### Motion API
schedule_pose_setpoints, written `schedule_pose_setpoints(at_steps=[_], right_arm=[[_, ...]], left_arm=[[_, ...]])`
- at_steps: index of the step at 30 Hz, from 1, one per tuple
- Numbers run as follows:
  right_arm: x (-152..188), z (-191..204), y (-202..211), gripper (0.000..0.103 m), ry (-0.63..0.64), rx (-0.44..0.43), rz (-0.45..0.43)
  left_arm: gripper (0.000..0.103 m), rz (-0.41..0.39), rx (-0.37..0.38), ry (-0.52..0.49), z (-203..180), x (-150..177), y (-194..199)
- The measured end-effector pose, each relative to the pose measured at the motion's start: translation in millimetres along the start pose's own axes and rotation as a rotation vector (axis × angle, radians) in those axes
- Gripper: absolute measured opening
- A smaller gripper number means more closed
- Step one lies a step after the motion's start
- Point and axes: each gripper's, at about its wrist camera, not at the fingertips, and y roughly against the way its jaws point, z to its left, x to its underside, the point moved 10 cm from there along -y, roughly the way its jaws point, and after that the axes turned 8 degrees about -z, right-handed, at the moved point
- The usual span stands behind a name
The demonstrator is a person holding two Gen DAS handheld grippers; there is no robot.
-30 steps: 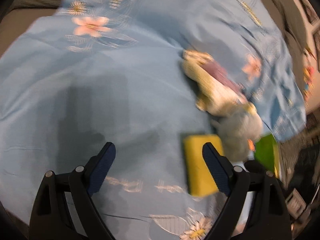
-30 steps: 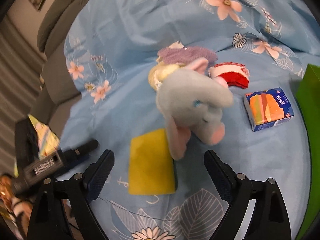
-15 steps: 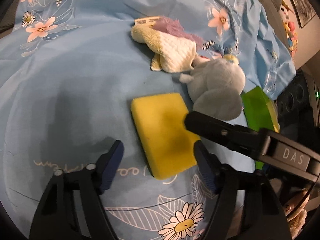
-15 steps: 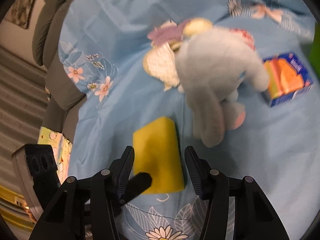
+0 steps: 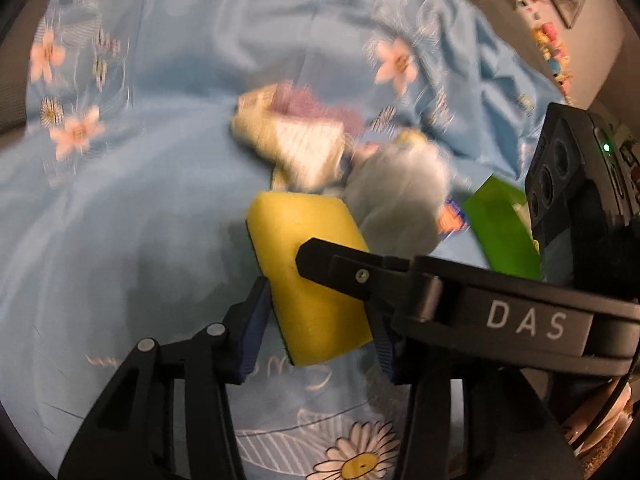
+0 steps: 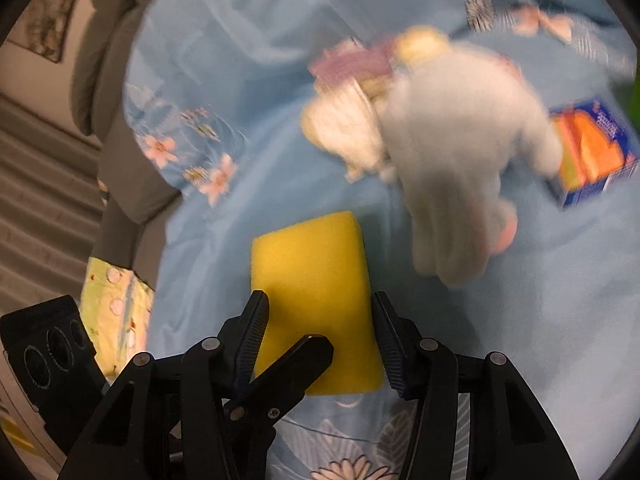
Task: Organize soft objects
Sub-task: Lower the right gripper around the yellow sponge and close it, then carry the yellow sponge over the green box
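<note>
A yellow sponge (image 5: 308,264) lies on the blue flowered sheet (image 5: 120,220). My left gripper (image 5: 320,336) is shut on the sponge, one finger at each long side. My right gripper (image 6: 320,332) also straddles the sponge (image 6: 312,276), its pads at the sponge's edges, shut on it. The right gripper's arm crosses over the sponge in the left wrist view. A grey plush elephant (image 6: 464,140) and a cream and purple plush (image 6: 352,120) lie just beyond the sponge.
An orange and blue box (image 6: 592,152) lies right of the elephant. A green container (image 5: 500,232) stands at the right. A grey sofa back (image 6: 116,80) borders the sheet on the left.
Both grippers have moved in onto the yellow sponge and narrowed from wide open until their fingers meet its sides. The plush toys have not moved.
</note>
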Motion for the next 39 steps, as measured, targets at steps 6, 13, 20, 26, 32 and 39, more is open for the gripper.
schedule_pose_setpoints(at_steps=[6,13,20,26,32,39], right_arm=[[-38,6,53,0.055,0.008,-0.023,-0.180],[-77,-29,136,0.054,-0.040,0.033,-0.415],[-94,-107,201,0.047,-0.179,0.135,-0.576],[-93,-175,234,0.045,-0.315,0.234,-0.628],[-82,-223,244,0.039,-0.413,0.310,-0.621],[-76,-247,233,0.038,-0.473,0.336,-0.583]], left_arm=[[0.043,-0.130,0.061,-0.100,-47,-38,14],[0.042,-0.192,0.197,-0.279,-138,-60,6],[0.040,-0.136,0.308,-0.397,-230,-50,-34],[0.040,-0.044,0.429,-0.412,-276,-27,-63],[0.040,0.082,0.491,-0.390,-299,-4,-91],[0.041,0.137,0.450,-0.394,-300,11,-106]])
